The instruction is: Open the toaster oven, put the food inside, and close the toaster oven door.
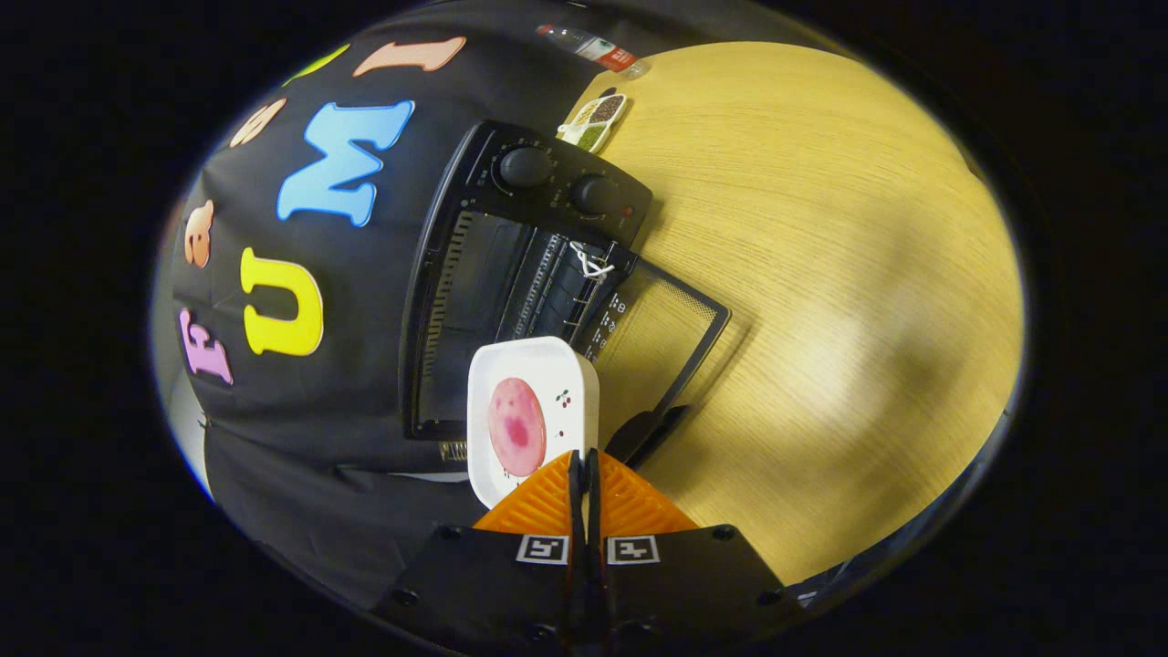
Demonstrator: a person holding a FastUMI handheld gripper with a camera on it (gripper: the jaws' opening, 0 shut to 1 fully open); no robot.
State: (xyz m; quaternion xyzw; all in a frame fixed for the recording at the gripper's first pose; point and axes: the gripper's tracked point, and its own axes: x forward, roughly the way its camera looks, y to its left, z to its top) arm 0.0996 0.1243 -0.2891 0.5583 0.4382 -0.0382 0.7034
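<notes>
My gripper (pixel 584 454) is shut on the near rim of a white square plate (pixel 538 363), and both fingers press on that rim. A round pink slice of food (pixel 516 427) lies on the plate. The whole view is rolled to one side. Just beyond the plate stands the black toaster oven (pixel 511 265) with its door (pixel 659 330) swung fully down towards the table. The dark cavity and wire rack (pixel 557 283) are exposed, and a white cord (pixel 591 263) is tied to the rack's front. The plate hangs in front of the oven's mouth, outside it.
The oven sits on a light wooden table (pixel 821 237), backed by the black cloth wall (pixel 365 429). Two control knobs (pixel 526 168) are on the oven's panel. A small divided dish of seeds (pixel 595 120) and a plastic bottle (pixel 591 47) are beyond the oven.
</notes>
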